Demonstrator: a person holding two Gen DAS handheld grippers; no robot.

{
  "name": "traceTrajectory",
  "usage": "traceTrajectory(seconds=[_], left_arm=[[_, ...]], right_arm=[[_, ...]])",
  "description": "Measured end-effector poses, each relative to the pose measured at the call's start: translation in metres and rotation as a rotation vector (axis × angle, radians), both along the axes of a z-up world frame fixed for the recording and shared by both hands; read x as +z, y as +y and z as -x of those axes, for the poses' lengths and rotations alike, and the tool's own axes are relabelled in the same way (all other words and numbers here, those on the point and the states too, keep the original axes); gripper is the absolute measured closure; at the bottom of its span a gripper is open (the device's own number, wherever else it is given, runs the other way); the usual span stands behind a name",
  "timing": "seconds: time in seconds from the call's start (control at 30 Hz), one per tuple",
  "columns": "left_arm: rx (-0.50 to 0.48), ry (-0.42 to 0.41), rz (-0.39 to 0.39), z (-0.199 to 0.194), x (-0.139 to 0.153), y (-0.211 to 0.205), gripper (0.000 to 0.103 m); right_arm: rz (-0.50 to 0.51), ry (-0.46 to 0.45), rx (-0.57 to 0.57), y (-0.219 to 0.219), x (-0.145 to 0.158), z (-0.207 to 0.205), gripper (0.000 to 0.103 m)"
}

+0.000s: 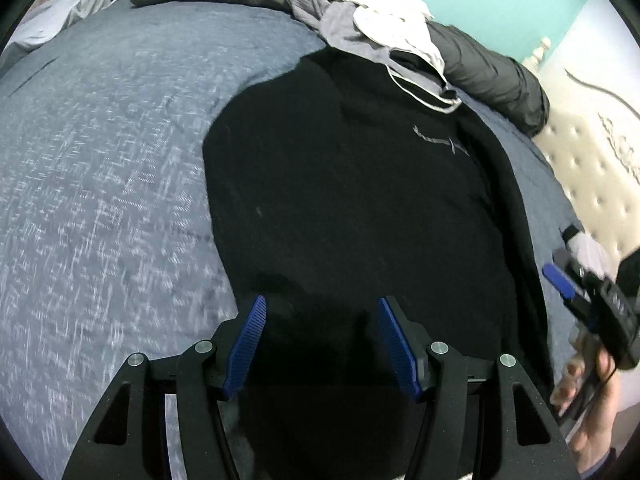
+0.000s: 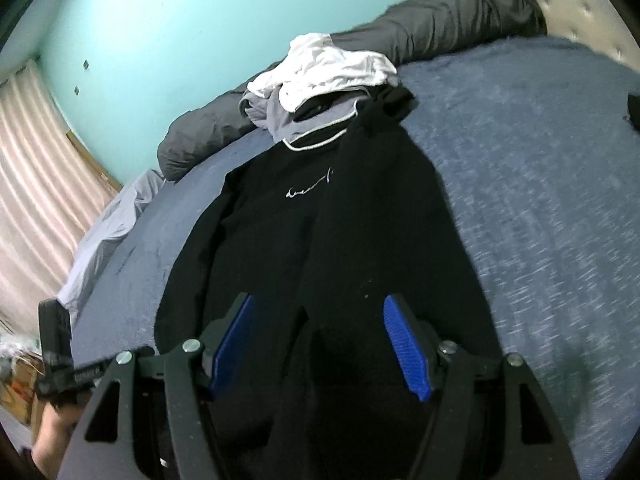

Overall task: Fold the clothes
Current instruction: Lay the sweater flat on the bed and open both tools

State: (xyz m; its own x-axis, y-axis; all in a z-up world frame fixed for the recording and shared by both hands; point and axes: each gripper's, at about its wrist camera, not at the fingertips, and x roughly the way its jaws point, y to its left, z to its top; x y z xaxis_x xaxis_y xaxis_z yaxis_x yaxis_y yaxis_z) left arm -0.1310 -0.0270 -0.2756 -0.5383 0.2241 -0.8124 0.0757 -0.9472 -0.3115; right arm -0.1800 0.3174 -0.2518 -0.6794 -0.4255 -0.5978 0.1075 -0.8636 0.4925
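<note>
Nearest to the cameras, the left claw (image 1: 322, 340) stands with its blue pads apart over the lower part of a black sweatshirt (image 1: 352, 208), and nothing is pressed between them. The right claw (image 2: 320, 344) also has its pads apart, with only the dark cloth below. The sweatshirt lies spread flat on a bed (image 1: 100, 160) with a blue-grey cover, one side folded inward along its length, small pale lettering (image 2: 310, 188) on the chest. At its collar end sits a pile of grey and white clothes (image 2: 320, 76). Behind the pile a dark grey bolster (image 2: 440, 12) runs along the turquoise wall (image 2: 180, 32).
</note>
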Motion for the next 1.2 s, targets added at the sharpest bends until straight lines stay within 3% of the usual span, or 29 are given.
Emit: traceTrajectory(seconds=[0.37, 0.87, 0.93, 1.07, 1.2], left_arm=[[-0.104, -0.036, 0.073, -0.016, 0.018, 0.048, 0.04], [-0.138, -0.126, 0.126, -0.018, -0.018, 0.068, 0.042], [-0.142, -0.133, 0.134, -0.018, -0.023, 0.067, 0.055], [-0.143, -0.132, 0.109, -0.022, -0.024, 0.055, 0.094], [-0.148, -0.118, 0.116, -0.029, -0.015, 0.042, 0.098]], right_arm=[[0.007, -0.006, -0.012, 0.005, 0.007, 0.004, 0.035], [0.0, -0.014, 0.001, 0.002, 0.011, 0.005, 0.035], [0.003, -0.014, 0.007, 0.001, 0.011, 0.003, 0.035], [0.019, -0.023, 0.018, 0.0, 0.008, 0.005, 0.035], [0.044, -0.018, 0.007, 0.003, 0.01, 0.006, 0.035]])
